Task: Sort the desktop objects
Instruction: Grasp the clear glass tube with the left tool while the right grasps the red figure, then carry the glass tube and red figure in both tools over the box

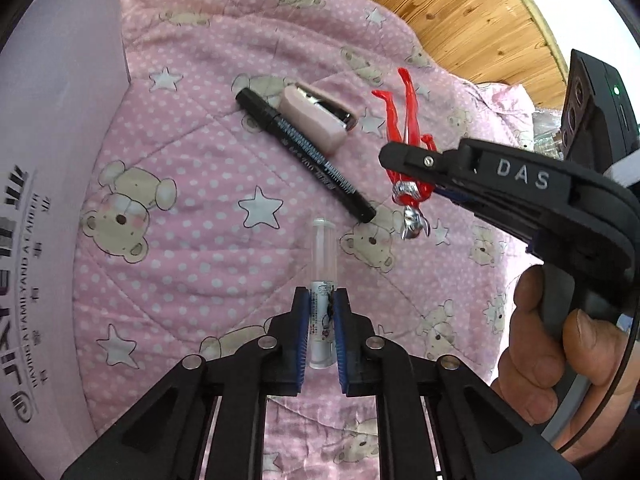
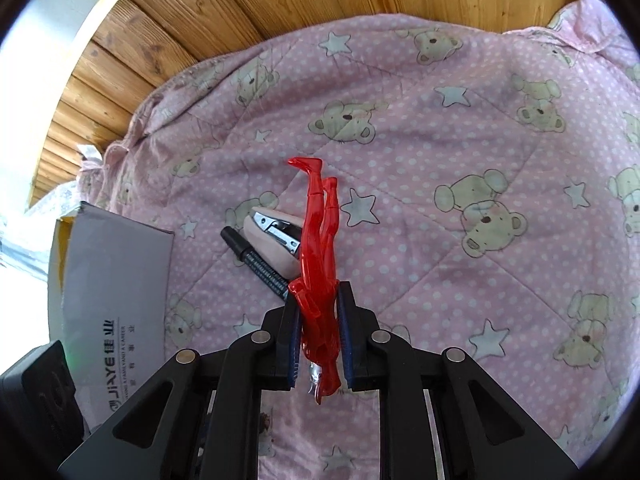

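Observation:
My left gripper (image 1: 321, 294) is shut on a clear tube with a printed label (image 1: 321, 276), its clear cap end pointing away over the pink bear-print quilt (image 1: 192, 240). My right gripper (image 2: 319, 292) is shut on a red and silver toy figure (image 2: 320, 236), gripped at the torso with its legs pointing away; the figure (image 1: 408, 152) also shows in the left wrist view, held above the quilt. A black marker pen (image 1: 306, 154) lies diagonally on the quilt, and a pink stapler (image 1: 316, 114) rests against it.
A grey printed box (image 1: 60, 168) stands at the left edge of the quilt, also seen as the box (image 2: 116, 292) in the right wrist view. Wooden boards (image 2: 240, 4) run behind the quilt. A person's hand (image 1: 540, 344) holds the right gripper's handle.

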Action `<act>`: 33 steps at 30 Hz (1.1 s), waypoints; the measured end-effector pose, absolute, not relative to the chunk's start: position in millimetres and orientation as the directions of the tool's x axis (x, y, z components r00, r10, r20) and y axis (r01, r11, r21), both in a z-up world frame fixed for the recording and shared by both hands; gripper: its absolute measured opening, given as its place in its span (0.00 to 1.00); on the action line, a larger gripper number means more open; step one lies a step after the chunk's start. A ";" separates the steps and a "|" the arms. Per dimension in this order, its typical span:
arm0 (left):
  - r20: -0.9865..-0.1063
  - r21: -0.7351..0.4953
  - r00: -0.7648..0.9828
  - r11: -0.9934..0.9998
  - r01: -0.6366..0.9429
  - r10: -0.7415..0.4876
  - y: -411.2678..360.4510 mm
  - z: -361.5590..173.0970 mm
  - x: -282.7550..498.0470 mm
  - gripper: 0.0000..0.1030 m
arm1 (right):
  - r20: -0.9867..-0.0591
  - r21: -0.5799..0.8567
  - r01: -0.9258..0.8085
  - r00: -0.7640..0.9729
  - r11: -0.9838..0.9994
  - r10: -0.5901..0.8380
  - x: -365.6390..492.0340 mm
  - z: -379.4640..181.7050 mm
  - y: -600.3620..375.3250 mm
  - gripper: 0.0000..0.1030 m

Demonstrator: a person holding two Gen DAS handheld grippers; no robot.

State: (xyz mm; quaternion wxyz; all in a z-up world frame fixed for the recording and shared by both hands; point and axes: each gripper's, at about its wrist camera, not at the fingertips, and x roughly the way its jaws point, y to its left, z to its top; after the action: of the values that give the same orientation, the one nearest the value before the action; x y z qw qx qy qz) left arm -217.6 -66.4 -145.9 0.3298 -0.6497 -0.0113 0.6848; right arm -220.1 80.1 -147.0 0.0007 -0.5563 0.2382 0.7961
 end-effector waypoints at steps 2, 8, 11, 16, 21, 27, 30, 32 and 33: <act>-0.882 -0.442 0.054 -0.783 -0.438 0.468 -68.1 -138.9 -217.1 0.11 | -0.886 0.375 -0.264 -0.385 -0.889 -0.259 -215.6 -141.6 78.8 0.17; -0.871 -0.451 0.031 -0.774 -0.445 0.490 -71.4 -121.9 -210.8 0.11 | -0.884 0.373 -0.268 -0.393 -0.888 -0.252 -196.0 -128.9 78.9 0.17; -0.866 -0.454 0.019 -0.770 -0.448 0.499 -70.8 -114.0 -208.4 0.11 | -0.883 0.372 -0.265 -0.398 -0.890 -0.250 -190.0 -122.1 73.5 0.17; -0.857 -0.455 -0.008 -0.764 -0.458 0.515 -78.6 -96.1 -202.9 0.11 | -0.877 0.368 -0.245 -0.412 -0.897 -0.247 -175.6 -105.2 62.7 0.17; -0.845 -0.457 -0.039 -0.758 -0.465 0.533 -91.4 -75.9 -196.4 0.11 | -0.871 0.363 -0.224 -0.428 -0.904 -0.243 -165.8 -87.9 48.8 0.17; -0.829 -0.459 -0.080 -0.756 -0.467 0.553 -114.6 -50.5 -188.0 0.11 | -0.861 0.355 -0.183 -0.446 -0.917 -0.245 -156.9 -65.6 26.2 0.17; -0.819 -0.461 -0.105 -0.756 -0.465 0.564 -126.4 -40.3 -184.6 0.11 | -0.856 0.347 -0.156 -0.455 -0.925 -0.245 -152.8 -54.1 12.0 0.17; -0.813 -0.464 -0.119 -0.757 -0.461 0.571 -133.2 -34.8 -183.0 0.11 | -0.854 0.342 -0.141 -0.460 -0.929 -0.245 -150.5 -47.7 3.5 0.17; -0.809 -0.465 -0.126 -0.757 -0.458 0.574 -137.5 -31.8 -181.9 0.11 | -0.853 0.337 -0.130 -0.462 -0.932 -0.244 -149.2 -43.7 -1.6 0.17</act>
State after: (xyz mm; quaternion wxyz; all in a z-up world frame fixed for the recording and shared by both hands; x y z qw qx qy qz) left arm -181.9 -137.5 -31.8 0.3447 -0.5639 -0.0512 0.7487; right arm -149.2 -1.6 -43.7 -0.0341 -0.5174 0.1806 0.8358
